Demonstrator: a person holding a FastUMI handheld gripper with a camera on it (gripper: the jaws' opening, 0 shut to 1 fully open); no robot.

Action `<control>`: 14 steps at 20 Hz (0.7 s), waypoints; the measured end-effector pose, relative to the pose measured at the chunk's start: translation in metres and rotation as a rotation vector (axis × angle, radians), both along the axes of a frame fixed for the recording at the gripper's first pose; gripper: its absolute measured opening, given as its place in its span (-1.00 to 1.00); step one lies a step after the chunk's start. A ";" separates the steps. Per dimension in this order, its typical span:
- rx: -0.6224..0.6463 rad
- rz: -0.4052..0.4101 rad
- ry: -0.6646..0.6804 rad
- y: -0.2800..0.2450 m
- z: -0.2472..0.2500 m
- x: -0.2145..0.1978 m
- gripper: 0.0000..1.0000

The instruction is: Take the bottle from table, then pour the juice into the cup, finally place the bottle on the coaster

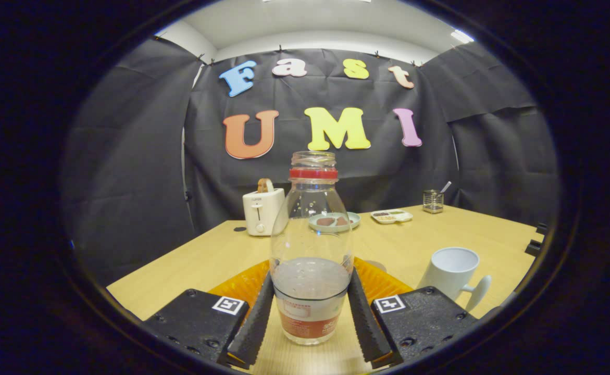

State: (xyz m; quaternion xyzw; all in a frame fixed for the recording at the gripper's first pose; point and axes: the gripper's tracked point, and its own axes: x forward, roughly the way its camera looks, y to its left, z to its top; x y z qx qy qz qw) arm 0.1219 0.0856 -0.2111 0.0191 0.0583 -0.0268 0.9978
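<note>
A clear plastic bottle (311, 245) stands upright between my fingers, uncapped, with a red ring at its neck and pale liquid filling roughly its lower third. My gripper (311, 284) is shut on the bottle, one finger pressing each side of its lower body just above the label. The bottle's base is at or just above the wooden table (211, 260). An orange ribbed coaster (385, 284) lies directly behind the bottle, partly hidden by it and by the fingers. A white cup (453, 271) stands upright to the right of the coaster, its handle turned to the right.
Further back on the table are a white toaster (263, 211) with a slice of bread in it, a plate with food (334, 221), a small snack tray (391, 215) and a glass jar with a spoon (433, 201). Black cloth walls close in the table.
</note>
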 end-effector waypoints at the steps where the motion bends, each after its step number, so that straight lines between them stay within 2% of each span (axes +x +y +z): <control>1: 0.007 0.011 0.007 0.004 0.003 -0.002 0.52; 6: 0.092 0.092 -0.005 0.031 0.027 -0.008 0.52; 14: 0.319 0.107 0.002 0.024 0.067 -0.023 0.52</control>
